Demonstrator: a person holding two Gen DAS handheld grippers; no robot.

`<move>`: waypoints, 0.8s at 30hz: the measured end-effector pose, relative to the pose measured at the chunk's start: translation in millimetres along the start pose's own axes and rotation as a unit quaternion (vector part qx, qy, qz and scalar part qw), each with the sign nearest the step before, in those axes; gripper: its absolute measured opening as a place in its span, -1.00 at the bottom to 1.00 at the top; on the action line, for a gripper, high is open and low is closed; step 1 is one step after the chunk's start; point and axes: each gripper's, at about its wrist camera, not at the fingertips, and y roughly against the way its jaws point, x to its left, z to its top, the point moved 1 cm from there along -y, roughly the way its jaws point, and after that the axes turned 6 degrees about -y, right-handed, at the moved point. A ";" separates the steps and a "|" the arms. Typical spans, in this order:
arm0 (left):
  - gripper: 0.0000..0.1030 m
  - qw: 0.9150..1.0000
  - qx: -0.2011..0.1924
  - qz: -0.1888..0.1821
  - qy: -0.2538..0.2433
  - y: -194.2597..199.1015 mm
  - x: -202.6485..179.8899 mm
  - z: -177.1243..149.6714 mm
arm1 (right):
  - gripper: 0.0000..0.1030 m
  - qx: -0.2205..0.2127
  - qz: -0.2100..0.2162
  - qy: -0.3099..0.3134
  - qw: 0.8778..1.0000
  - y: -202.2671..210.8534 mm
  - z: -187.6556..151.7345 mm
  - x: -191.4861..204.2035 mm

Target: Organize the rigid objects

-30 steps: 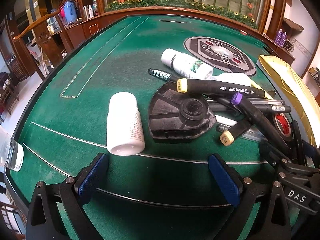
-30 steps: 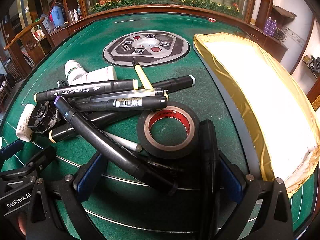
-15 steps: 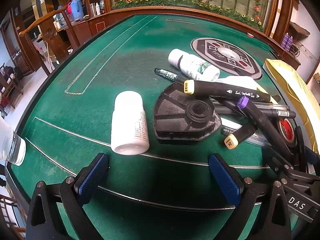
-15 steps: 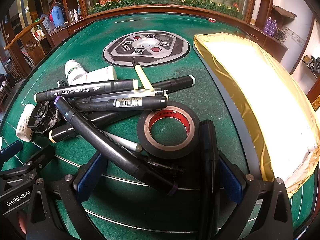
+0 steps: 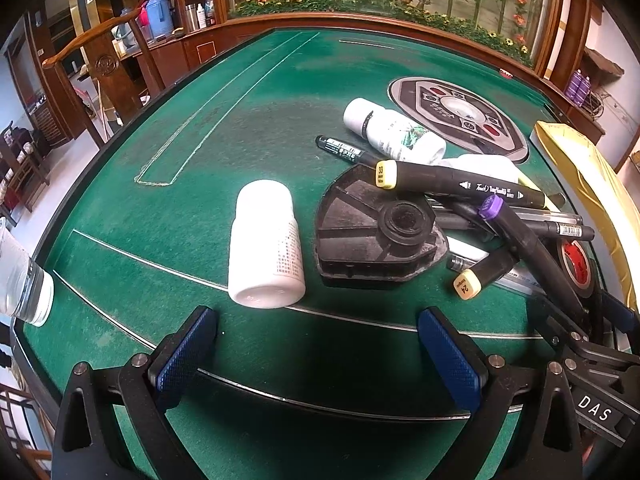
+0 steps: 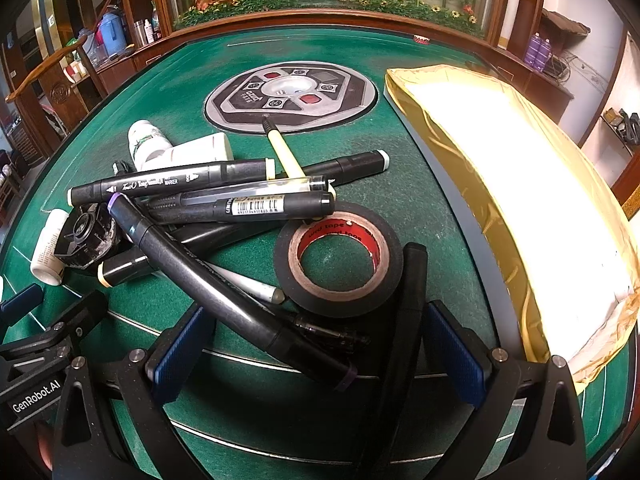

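Note:
A heap of black markers (image 6: 224, 204) and pens lies on the green felt table (image 5: 248, 128). Beside it sit a roll of black tape (image 6: 338, 260), a black fan-shaped plastic part (image 5: 372, 232), a white pill bottle (image 5: 264, 244) on its side and a second white bottle (image 5: 394, 130). My left gripper (image 5: 320, 356) is open, low over the felt just short of the pill bottle and black part. My right gripper (image 6: 316, 352) is open too; a purple-capped marker (image 6: 224, 296) and another black marker (image 6: 404, 328) run between its fingers, untouched by the pads.
A gold-wrapped white box (image 6: 508, 184) runs along the right side of the table. A round control panel (image 6: 292, 94) is set in the table's centre. A clear bottle (image 5: 22, 280) lies at the left edge. A wooden rail and planter border the far side.
The left gripper has drifted slightly left and forward, so the pill bottle and black part sit more central. The right view is unchanged.

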 end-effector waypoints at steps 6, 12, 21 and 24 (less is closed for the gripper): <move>0.99 1.000 0.000 0.001 0.000 -0.1 0.5 0.1 | 1.00 0.015 0.063 0.103 0.993 -0.6 5.7 -3.9; 0.99 1.000 0.002 0.004 0.007 0.4 1.4 0.4 | 1.00 0.016 0.146 0.177 0.973 9.4 1.9 -16.8; 0.99 0.999 -0.028 -0.014 0.031 10.2 11.4 -3.5 | 0.78 -0.011 0.270 0.171 0.948 34.7 -0.5 -41.0; 0.95 0.997 -0.031 -0.028 0.060 10.6 21.1 -4.9 | 0.58 -0.009 0.281 0.160 0.946 35.9 0.7 -44.3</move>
